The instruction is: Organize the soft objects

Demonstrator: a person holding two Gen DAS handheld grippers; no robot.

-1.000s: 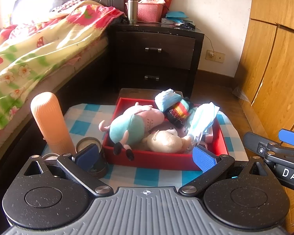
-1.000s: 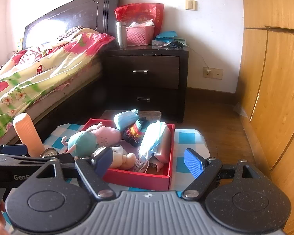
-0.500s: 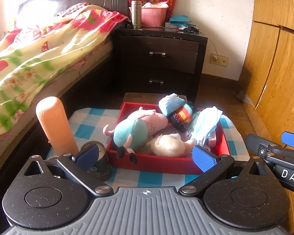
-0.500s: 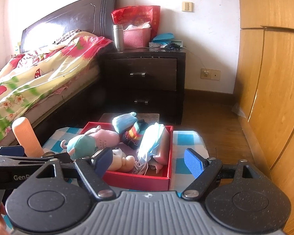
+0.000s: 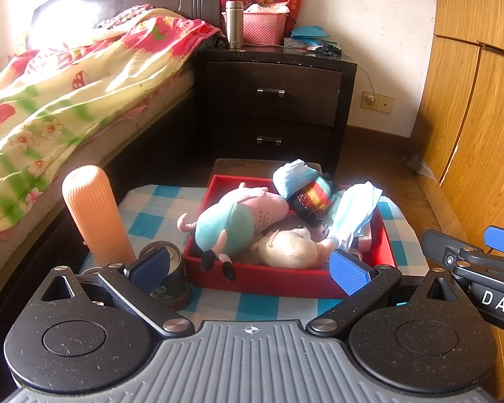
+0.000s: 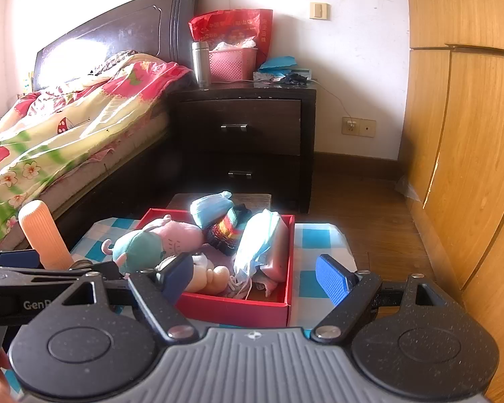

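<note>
Leftmost, ribbed orange cylinder upright on checked cloth, small dark tin just beside its base. Centre, red tray on the same cloth, holding the soft objects: pig plush along the left side, feet hanging over the near rim; beige plush touching it at the near edge; striped knit item and folded pale blue mask toward the back; loose blue face mask draped against the right wall.

Left gripper spread wide, holding nothing, poised short of the near rim and apart from the contents; pig plush and beige plush roughly between the finger lines. Right gripper likewise spread and empty, near the tray's right front corner, face mask just ahead of centre.

Handling, as judged: all contents light, compressible, unbreakable. Pig plush probably best pinched across the teal body, thick enough to resist slipping. Masks thin and limp, likely to slide or trail ear loops; hold better taken across a bunched fold. Knit item stretchy, prone to snagging neighbours.
</note>
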